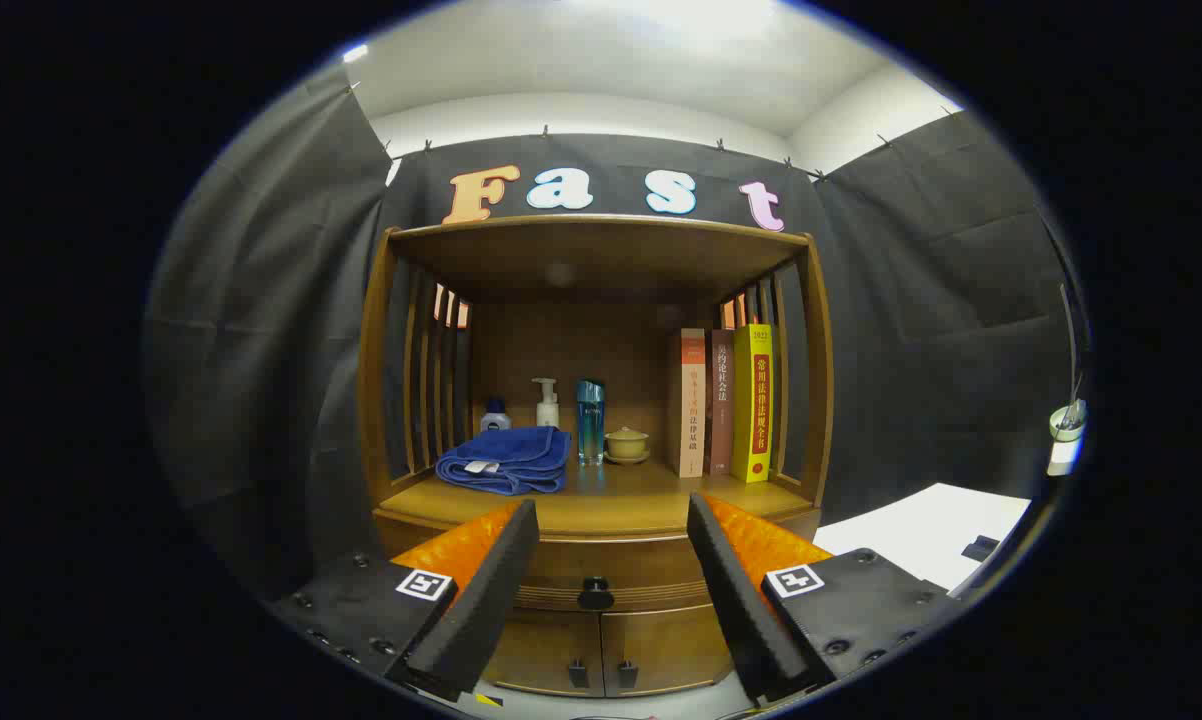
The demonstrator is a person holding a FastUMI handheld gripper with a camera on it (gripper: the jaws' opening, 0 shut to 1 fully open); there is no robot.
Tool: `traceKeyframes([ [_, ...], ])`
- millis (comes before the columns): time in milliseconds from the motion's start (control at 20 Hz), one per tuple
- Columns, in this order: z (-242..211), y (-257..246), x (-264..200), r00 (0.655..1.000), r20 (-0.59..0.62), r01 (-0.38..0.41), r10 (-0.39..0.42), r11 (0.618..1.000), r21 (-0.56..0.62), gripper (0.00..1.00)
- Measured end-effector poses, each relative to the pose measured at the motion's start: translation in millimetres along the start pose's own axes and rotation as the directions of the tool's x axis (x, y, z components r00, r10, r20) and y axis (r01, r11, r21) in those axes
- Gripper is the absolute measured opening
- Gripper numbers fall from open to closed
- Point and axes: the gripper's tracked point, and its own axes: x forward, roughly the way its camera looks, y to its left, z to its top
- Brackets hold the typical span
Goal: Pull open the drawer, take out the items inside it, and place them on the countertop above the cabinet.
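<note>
The hand-held gripper [611,600] faces a wooden cabinet [596,400] with its two fingers [481,590] spread wide apart and nothing held between them. The drawer [596,575] sits shut in the cabinet's front, just under the bench [601,505] that forms the countertop, and its dark round knob [595,594] lies in the gap between the fingers, a little ahead of them and untouched. Below the drawer are two small cabinet doors [606,655], each with a dark handle near the middle seam.

On the bench above the drawer, a folded blue towel [506,460] lies toward the left. Behind the towel stand a small bottle with a dark cap [495,414] and a white pump bottle [546,403]. Just right of the towel stands a tall teal bottle [590,421], and beside that a small yellowish lidded cup on a saucer [626,444]. Farther right, three books [726,403] stand upright against the slatted side of the cabinet, the outermost one yellow. A wooden top shelf [601,232] roofs the bench. What lies inside the drawer cannot be told, since it is closed. To the right of the cabinet, a white surface [936,535] carries a small dark object [980,547].
</note>
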Motion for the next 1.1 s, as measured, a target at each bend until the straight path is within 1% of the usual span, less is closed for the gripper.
traceKeyframes([
  [1100,-4.9,-2.7,-0.4,1.000,-0.011,0.006,-0.006,1.000,0.006,0.98],
])
